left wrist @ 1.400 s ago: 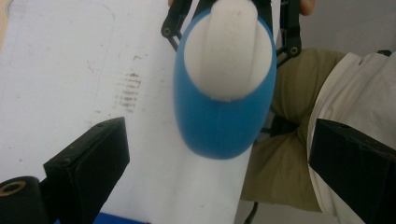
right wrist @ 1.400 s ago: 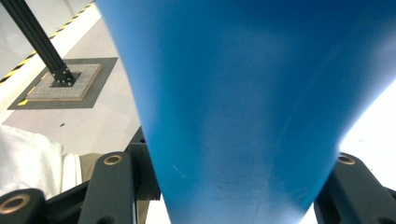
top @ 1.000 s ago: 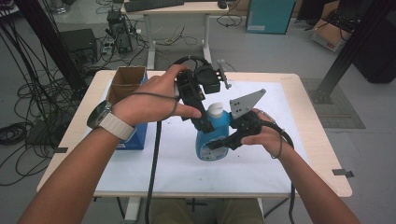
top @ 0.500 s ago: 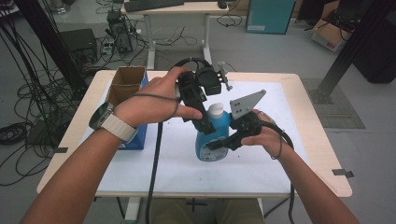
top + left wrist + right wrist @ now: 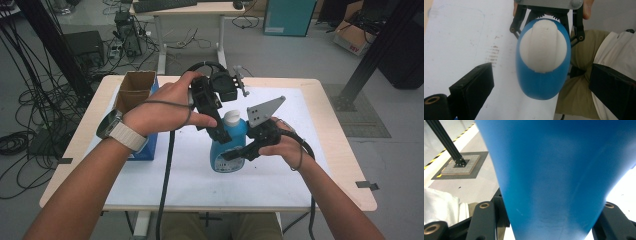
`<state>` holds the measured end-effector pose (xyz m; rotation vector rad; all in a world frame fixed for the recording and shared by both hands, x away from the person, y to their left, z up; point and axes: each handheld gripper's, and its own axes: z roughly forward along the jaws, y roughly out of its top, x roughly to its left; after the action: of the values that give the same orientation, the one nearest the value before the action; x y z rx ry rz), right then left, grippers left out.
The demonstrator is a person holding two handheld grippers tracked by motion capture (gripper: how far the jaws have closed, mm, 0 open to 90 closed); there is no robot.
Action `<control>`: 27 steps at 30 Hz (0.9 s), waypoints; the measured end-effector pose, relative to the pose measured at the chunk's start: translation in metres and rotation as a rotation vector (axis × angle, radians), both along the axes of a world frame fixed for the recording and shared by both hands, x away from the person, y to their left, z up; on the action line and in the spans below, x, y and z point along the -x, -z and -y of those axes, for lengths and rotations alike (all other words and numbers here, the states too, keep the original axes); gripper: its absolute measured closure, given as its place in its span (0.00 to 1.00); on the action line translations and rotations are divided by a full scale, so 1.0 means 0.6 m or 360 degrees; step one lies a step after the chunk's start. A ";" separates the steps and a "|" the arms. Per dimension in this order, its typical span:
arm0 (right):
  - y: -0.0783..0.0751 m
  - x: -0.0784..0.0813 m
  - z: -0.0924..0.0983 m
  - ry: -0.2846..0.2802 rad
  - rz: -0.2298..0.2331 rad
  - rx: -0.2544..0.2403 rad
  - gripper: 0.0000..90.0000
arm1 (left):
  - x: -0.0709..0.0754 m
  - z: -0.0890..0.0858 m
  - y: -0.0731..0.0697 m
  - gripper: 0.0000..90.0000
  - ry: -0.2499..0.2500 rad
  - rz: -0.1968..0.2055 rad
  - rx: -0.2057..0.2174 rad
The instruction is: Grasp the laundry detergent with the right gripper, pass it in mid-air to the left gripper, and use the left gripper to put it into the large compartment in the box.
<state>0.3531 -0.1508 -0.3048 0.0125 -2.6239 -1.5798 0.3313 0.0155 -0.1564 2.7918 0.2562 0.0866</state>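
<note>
Now R gripper (image 5: pixel 240 150) clamps blue bottle (image 5: pixel 227 147); L gripper (image 5: pixel 220 131) agape over cap (image 5: pixel 543 47), mid-table.

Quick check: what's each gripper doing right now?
Left gripper: open, jaws either side of the white cap, not touching.
Right gripper: shut on the blue bottle.

Bottle (image 5: pixel 227 147) label print too small

You are working in a lab. Beyond your table (image 5: pixel 345 165) lie tangled floor cables (image 5: pixel 30 125), a keyboard desk (image 5: pixel 200 10) and black frame posts (image 5: pixel 372 45).
</note>
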 end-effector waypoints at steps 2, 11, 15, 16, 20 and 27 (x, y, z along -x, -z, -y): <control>0.000 0.000 0.000 0.0003 -0.0003 -0.0003 0.49 | 0.000 0.001 0.000 0.07 -0.0003 0.0008 0.0011; 0.000 0.000 0.001 0.0003 0.0003 -0.0003 0.49 | 0.000 0.002 0.000 0.07 0.0004 0.0002 0.0010; 0.000 0.000 0.001 0.0004 -0.0002 -0.0004 0.49 | -0.001 0.001 0.000 0.07 0.0000 0.0003 0.0008; 0.000 0.000 0.001 0.0006 -0.0001 -0.0005 0.49 | -0.001 0.001 -0.001 0.07 0.0005 -0.0005 0.0001; -0.001 -0.001 0.002 0.0001 0.0009 -0.0010 0.49 | 0.000 0.001 0.000 0.08 0.0005 0.0012 0.0014; -0.001 0.000 0.002 0.0010 -0.0003 -0.0005 0.49 | 0.001 0.001 -0.001 0.08 0.0006 0.0001 0.0006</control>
<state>0.3529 -0.1520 -0.3040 0.0027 -2.6226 -1.5855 0.3308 0.0150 -0.1559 2.7883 0.2504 0.0856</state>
